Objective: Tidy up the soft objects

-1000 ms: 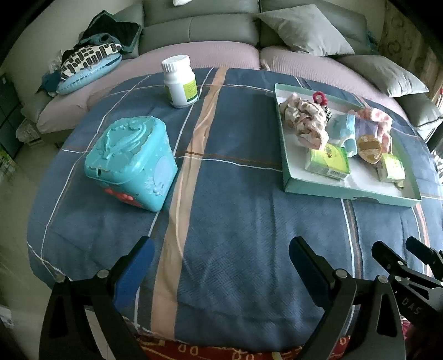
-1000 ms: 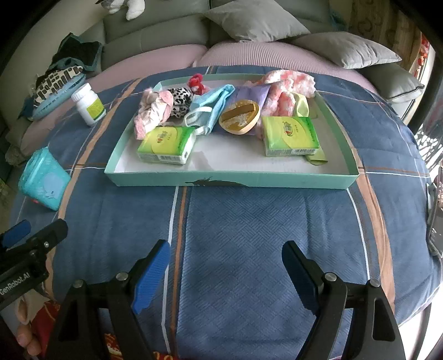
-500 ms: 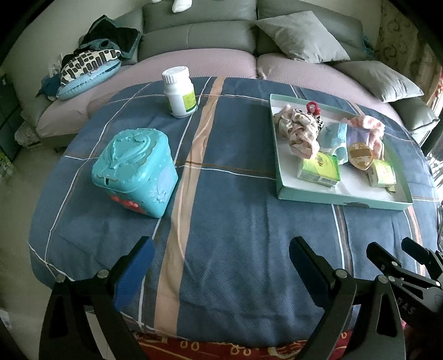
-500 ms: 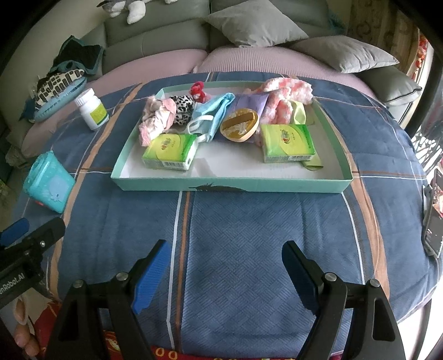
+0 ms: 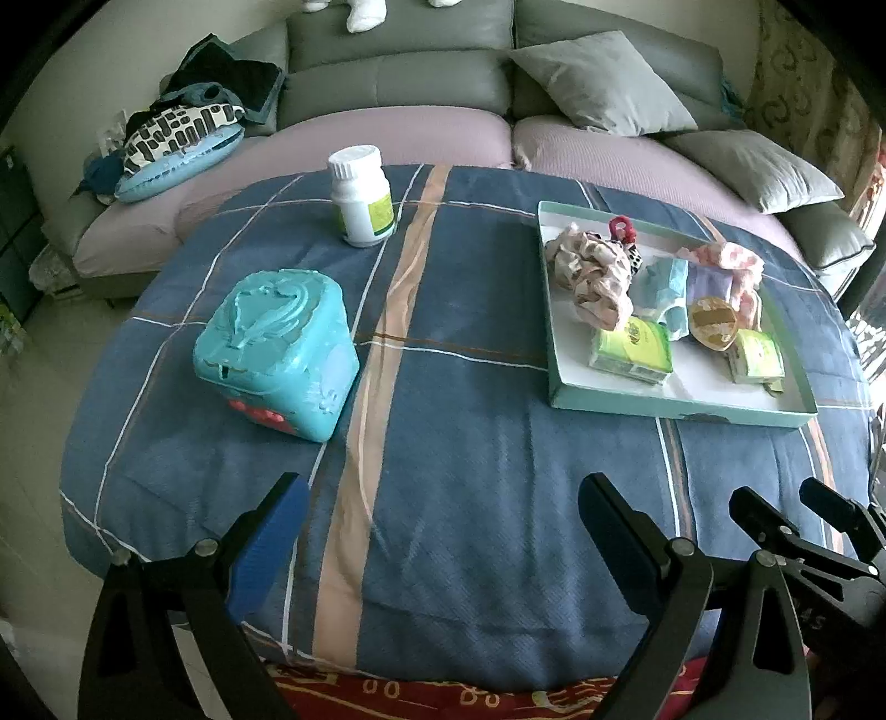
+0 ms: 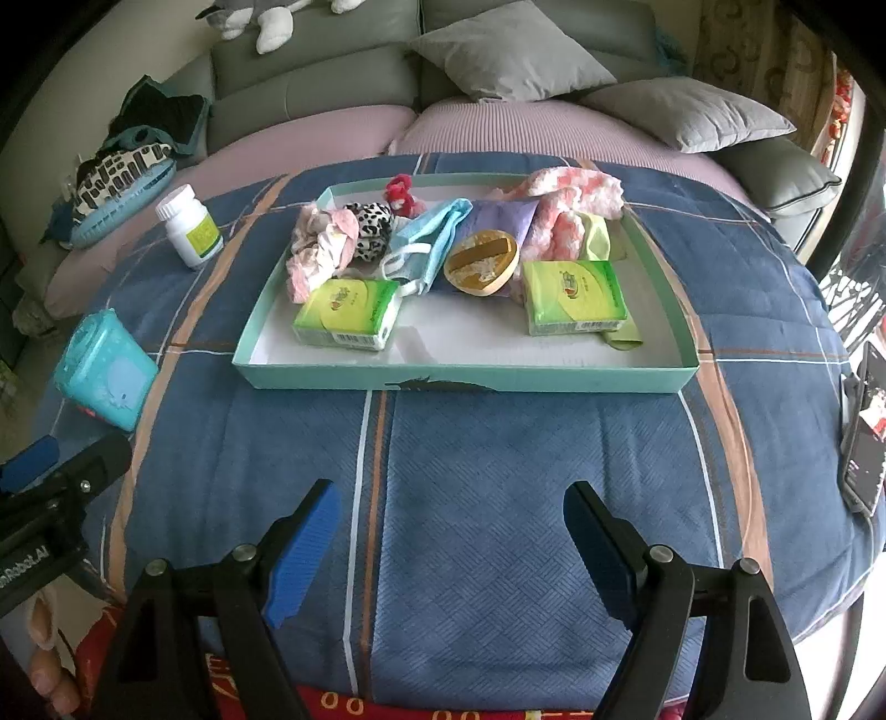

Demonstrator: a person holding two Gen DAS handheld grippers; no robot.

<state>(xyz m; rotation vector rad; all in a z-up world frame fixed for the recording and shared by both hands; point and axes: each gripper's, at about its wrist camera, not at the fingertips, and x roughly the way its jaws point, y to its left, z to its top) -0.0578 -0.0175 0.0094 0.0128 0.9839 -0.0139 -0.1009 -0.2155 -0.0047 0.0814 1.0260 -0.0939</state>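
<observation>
A teal tray (image 6: 465, 379) (image 5: 681, 410) lies on the blue plaid cloth. It holds two green tissue packs (image 6: 348, 313) (image 6: 576, 297) (image 5: 632, 350), a pink floral cloth (image 6: 321, 252) (image 5: 590, 271), a spotted scrunchie (image 6: 370, 227), a blue face mask (image 6: 432, 243), a round yellow item (image 6: 482, 263), a purple pouch (image 6: 506, 219) and a pink-white fluffy cloth (image 6: 570, 199). My right gripper (image 6: 448, 531) hovers open over bare cloth in front of the tray. My left gripper (image 5: 443, 526) is open too, left of the tray, nothing between its fingers.
A teal lidded box (image 5: 277, 351) (image 6: 105, 368) and a white pill bottle (image 5: 362, 194) (image 6: 191, 226) stand on the cloth at left. A phone (image 6: 864, 437) lies at the right edge. Behind is a sofa with grey pillows (image 6: 509, 52) and a pile of clothes (image 5: 188, 127).
Both views have tilted slightly upward, so the tray and box sit lower in the pictures and more of the sofa shows. Both grippers stay open and empty.
</observation>
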